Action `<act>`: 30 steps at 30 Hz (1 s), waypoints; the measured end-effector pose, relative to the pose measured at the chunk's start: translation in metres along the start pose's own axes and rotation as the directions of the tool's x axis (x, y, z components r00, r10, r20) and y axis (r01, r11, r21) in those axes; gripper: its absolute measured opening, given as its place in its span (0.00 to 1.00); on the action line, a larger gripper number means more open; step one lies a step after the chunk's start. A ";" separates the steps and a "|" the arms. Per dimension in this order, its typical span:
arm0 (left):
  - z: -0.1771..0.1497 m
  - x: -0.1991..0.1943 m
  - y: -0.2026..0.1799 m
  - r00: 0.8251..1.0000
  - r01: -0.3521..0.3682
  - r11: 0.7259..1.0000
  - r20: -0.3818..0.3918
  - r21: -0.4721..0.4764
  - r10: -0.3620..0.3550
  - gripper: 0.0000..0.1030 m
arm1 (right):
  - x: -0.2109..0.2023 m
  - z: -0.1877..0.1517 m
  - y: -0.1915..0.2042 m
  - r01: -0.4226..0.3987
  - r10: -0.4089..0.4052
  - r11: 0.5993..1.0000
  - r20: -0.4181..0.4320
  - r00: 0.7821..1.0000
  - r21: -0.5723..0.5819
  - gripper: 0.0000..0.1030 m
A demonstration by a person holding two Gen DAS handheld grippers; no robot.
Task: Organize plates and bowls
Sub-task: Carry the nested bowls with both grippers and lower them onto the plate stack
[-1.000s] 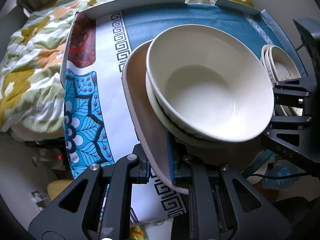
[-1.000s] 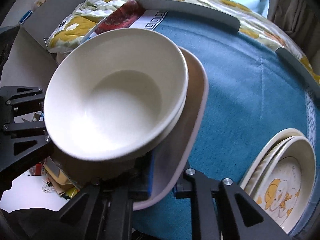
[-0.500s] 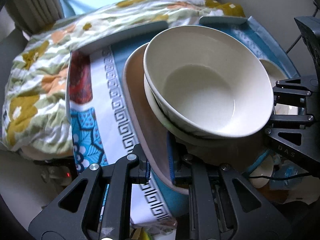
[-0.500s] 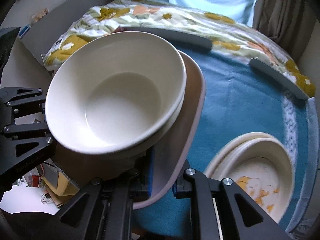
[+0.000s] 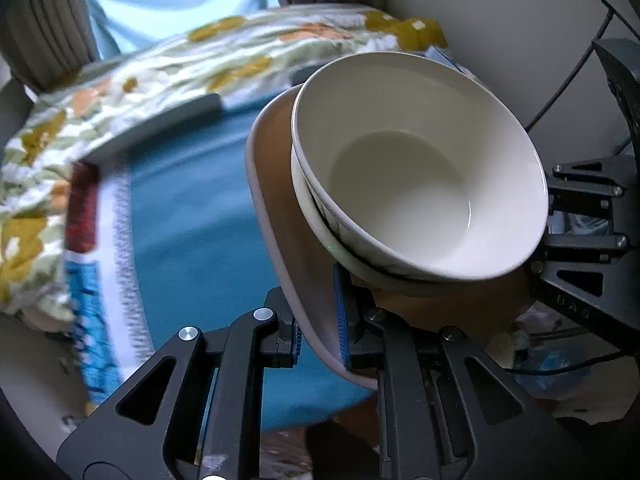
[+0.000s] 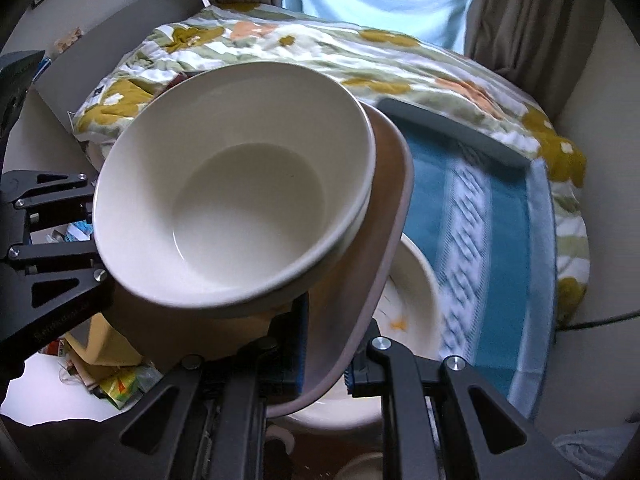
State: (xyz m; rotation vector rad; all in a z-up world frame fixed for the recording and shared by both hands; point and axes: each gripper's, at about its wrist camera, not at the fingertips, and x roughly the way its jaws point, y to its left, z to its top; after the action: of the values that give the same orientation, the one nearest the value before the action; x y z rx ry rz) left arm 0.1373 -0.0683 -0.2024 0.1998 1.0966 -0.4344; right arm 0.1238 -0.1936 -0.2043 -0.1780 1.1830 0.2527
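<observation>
We have the tray pinched from both sides, bowls riding on top.
Our left gripper [image 5: 316,344] and right gripper [image 6: 326,360] each clamp an edge of the tan tray [image 5: 276,216]; two nested white bowls [image 5: 416,184] sit on it, above the blue-clothed surface [image 5: 192,216] and a plate [image 6: 412,292].
</observation>
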 end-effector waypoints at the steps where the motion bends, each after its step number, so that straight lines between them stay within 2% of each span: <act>1: 0.000 0.006 -0.009 1.000 0.011 1.000 -0.007 -0.009 -0.011 0.11 | 0.001 -0.007 -0.008 0.002 -0.002 1.000 -0.005 1.000 0.004 0.13; 3: -0.001 0.015 -0.023 0.999 0.030 1.000 -0.023 -0.005 -0.030 0.11 | 0.004 -0.016 -0.019 -0.001 0.001 1.000 -0.015 1.000 0.012 0.13; 7: -0.007 0.032 -0.046 0.999 0.020 1.000 -0.040 -0.009 -0.020 0.11 | 0.015 -0.035 -0.037 -0.020 0.021 1.000 -0.027 0.999 0.021 0.13; 12: -0.015 0.049 -0.057 0.998 0.003 1.000 -0.064 -0.010 -0.003 0.11 | 0.029 -0.046 -0.041 -0.035 0.036 0.999 -0.032 0.999 0.018 0.13; 25: -0.022 0.059 -0.053 0.998 -0.006 0.999 -0.056 -0.046 0.004 0.11 | 0.040 -0.053 -0.044 -0.043 0.043 0.999 -0.004 0.999 0.014 0.13; 30: -0.021 0.060 -0.053 0.998 -0.023 0.998 -0.065 -0.055 0.020 0.12 | 0.042 -0.052 -0.045 -0.048 0.049 0.998 -0.021 0.999 0.038 0.13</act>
State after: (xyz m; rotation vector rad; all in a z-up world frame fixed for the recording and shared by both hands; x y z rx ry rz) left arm 0.1199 -0.1223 -0.2625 0.1774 1.1671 -0.3798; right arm 0.1050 -0.2468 -0.2620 -0.1202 1.2138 0.2716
